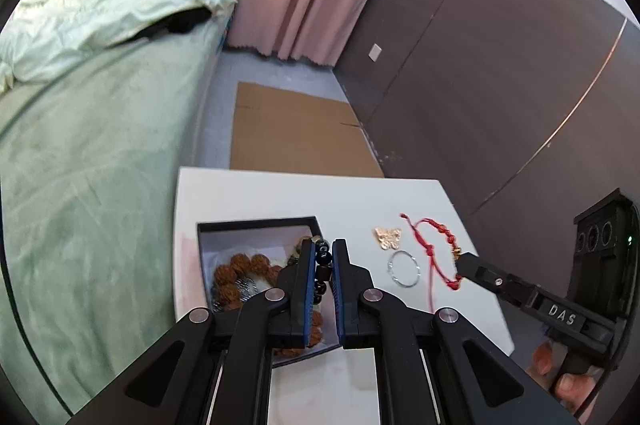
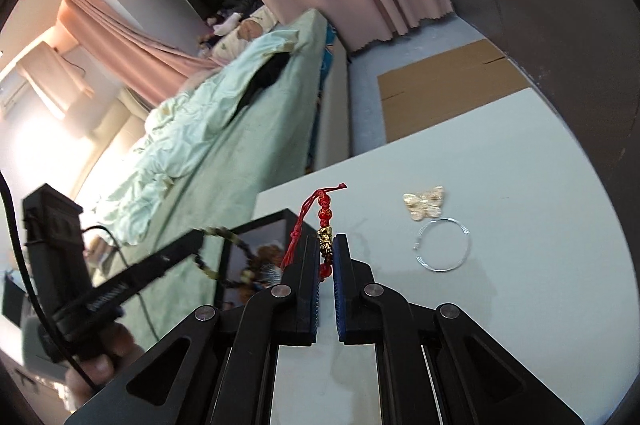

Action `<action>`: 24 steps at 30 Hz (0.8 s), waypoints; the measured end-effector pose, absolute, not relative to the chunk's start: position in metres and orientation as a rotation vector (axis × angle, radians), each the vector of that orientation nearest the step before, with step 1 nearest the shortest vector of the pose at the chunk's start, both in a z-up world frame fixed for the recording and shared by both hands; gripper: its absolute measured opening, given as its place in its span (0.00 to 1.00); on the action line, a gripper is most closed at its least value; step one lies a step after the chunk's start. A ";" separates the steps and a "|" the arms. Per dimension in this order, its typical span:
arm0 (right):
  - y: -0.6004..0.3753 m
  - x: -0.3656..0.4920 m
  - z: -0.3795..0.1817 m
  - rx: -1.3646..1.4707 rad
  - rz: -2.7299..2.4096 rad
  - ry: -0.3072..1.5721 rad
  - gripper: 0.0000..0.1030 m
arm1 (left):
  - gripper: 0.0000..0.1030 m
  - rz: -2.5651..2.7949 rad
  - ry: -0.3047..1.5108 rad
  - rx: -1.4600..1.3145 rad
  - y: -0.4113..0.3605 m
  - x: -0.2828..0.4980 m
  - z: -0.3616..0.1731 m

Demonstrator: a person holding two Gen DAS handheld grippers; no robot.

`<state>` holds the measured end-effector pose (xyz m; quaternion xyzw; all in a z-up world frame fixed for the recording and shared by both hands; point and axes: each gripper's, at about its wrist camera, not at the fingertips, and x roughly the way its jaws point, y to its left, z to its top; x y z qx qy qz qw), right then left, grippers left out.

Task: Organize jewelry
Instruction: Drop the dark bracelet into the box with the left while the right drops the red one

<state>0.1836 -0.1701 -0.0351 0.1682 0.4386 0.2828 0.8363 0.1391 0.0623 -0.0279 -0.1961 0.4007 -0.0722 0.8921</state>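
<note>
The only readable lettering is "DAS", in raised pale capitals on the black arm of the right tongs (image 1: 460,259), seen from the left wrist view. The red beads of the bracelet (image 2: 325,225) carry gold marks too small to read.

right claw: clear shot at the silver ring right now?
Probably not yet. The right claw is shut on the red bracelet; the silver ring lies unobstructed on the white table, beside the butterfly clip.
</note>
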 end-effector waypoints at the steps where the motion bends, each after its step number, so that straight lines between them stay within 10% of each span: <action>1: -0.166 0.183 -0.034 0.358 0.606 0.928 0.08 | 0.09 -0.171 0.852 -0.435 0.064 0.142 -0.031; 6: -0.148 0.181 -0.032 0.374 0.654 0.915 0.08 | 0.12 -0.149 0.885 -0.489 0.078 0.146 -0.035; 11: -0.131 0.178 -0.028 0.400 0.705 0.890 0.08 | 0.72 -0.111 0.826 -0.529 0.096 0.138 -0.025; 24: -0.090 0.190 -0.046 0.422 0.771 0.941 0.09 | 0.74 -0.030 0.752 -0.591 0.141 0.128 -0.010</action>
